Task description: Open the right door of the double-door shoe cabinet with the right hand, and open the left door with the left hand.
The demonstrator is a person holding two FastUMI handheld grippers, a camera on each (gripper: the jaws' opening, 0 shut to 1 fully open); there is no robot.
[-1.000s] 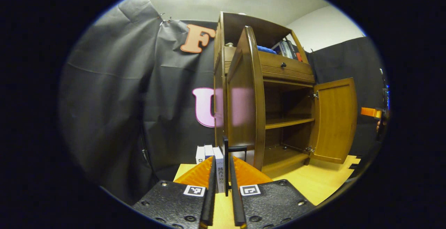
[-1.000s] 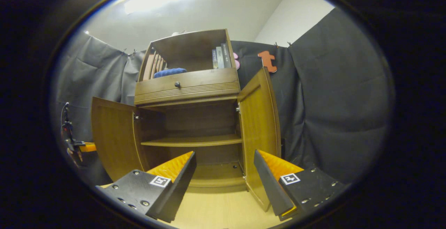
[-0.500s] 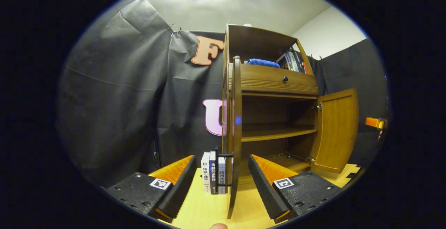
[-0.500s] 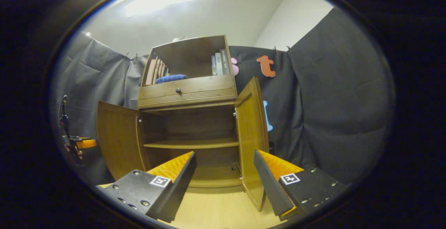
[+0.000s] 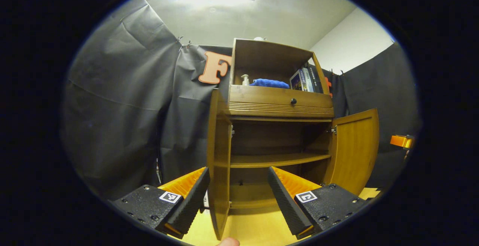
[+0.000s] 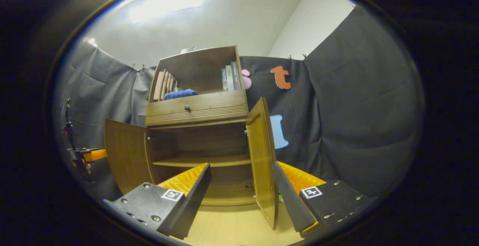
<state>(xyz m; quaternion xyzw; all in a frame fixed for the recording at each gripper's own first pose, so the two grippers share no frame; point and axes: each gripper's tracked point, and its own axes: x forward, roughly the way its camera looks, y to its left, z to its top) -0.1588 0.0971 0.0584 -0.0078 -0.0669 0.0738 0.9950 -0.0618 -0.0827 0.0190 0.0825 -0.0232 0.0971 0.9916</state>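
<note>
Brown wood shoe cabinet (image 5: 278,105) stands at the tabletop's (image 6: 228,231) back edge w/ both doors swung out, so the task looks done: left door (image 5: 219,163), right door (image 6: 262,163). Left gripper (image 5: 237,197): jaws wide apart, holding nothing, clear of the door. Right gripper (image 6: 241,197): likewise agape, empty; door edge sits between its fingers, contact unclear

A blue cloth (image 5: 270,83), books (image 5: 305,80) and a small bottle (image 5: 245,79) sit on top.
</note>
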